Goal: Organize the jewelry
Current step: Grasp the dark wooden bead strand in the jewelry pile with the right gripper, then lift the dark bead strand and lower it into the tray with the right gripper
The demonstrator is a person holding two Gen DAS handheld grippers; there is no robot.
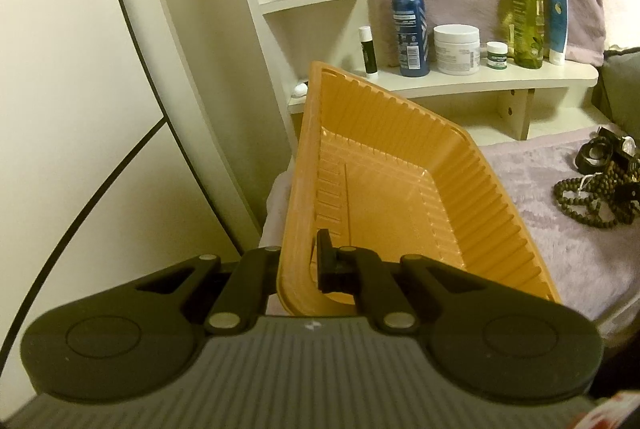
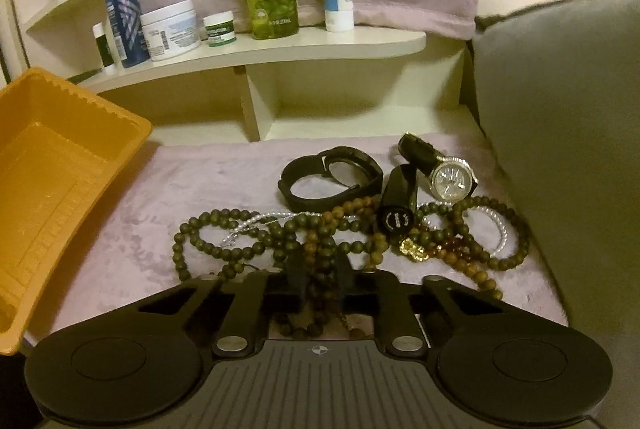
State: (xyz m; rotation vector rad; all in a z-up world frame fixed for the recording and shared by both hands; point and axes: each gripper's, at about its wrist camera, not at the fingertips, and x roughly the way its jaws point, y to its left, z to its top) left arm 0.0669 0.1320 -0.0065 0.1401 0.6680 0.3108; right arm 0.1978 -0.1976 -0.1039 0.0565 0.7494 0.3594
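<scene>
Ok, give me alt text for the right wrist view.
The right claw is shut on brown wooden bead strands in a tangled jewelry pile on a mauve plush cloth. A silver-faced wristwatch lies behind; an empty orange plastic tray sits left.

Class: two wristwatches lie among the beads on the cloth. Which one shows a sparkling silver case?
The watch farthest right, nearest the grey cushion. Its round dial has a glittering silver rim; the other watch, to its left, is all black.
</scene>
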